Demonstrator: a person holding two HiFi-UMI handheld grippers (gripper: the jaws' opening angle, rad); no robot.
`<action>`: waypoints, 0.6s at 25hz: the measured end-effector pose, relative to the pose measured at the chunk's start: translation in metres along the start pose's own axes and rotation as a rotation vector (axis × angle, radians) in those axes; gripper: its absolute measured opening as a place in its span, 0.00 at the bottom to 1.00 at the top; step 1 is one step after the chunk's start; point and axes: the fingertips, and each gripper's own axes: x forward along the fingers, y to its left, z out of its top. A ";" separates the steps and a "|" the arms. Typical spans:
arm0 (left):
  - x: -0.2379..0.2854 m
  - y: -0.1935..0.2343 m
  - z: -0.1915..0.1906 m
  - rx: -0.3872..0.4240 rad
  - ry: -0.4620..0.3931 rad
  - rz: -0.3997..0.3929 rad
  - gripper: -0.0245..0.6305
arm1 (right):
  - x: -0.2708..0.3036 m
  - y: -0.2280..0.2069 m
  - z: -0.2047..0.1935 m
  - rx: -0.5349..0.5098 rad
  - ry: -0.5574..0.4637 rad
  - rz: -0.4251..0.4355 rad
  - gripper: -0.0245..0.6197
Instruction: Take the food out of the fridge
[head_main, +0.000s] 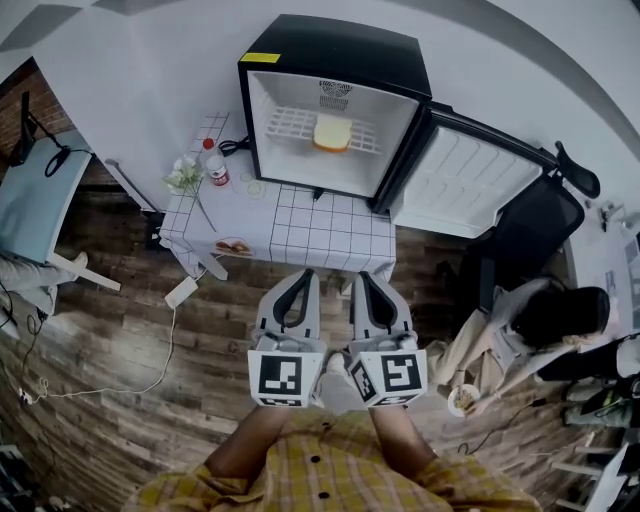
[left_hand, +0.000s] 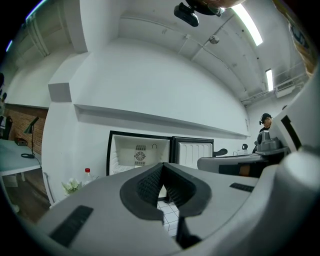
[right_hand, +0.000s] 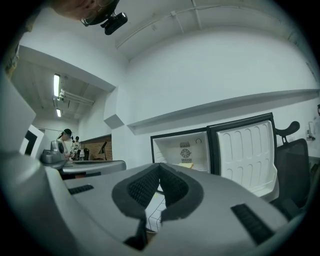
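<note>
A black mini fridge stands open on a table with a white tiled cloth, its door swung out to the right. A slice of bread lies on the wire shelf inside, and it also shows as a small yellow piece in the right gripper view. My left gripper and right gripper hang side by side over the floor, short of the table's front edge. Both point level at the fridge. The left gripper and the right gripper are shut with nothing between the pads.
On the table's left part stand a red-capped bottle, white flowers and a small plate of food. An office chair and a seated person are at the right. A power strip lies on the wooden floor.
</note>
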 end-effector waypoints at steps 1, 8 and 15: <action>0.005 0.002 -0.001 0.000 0.004 -0.005 0.05 | 0.004 -0.002 0.001 -0.001 -0.001 -0.004 0.05; 0.036 0.012 -0.001 0.002 -0.003 -0.017 0.05 | 0.034 -0.012 0.000 0.001 -0.011 -0.010 0.05; 0.079 0.025 0.005 0.030 -0.012 -0.015 0.05 | 0.067 -0.035 0.005 0.000 -0.027 -0.021 0.05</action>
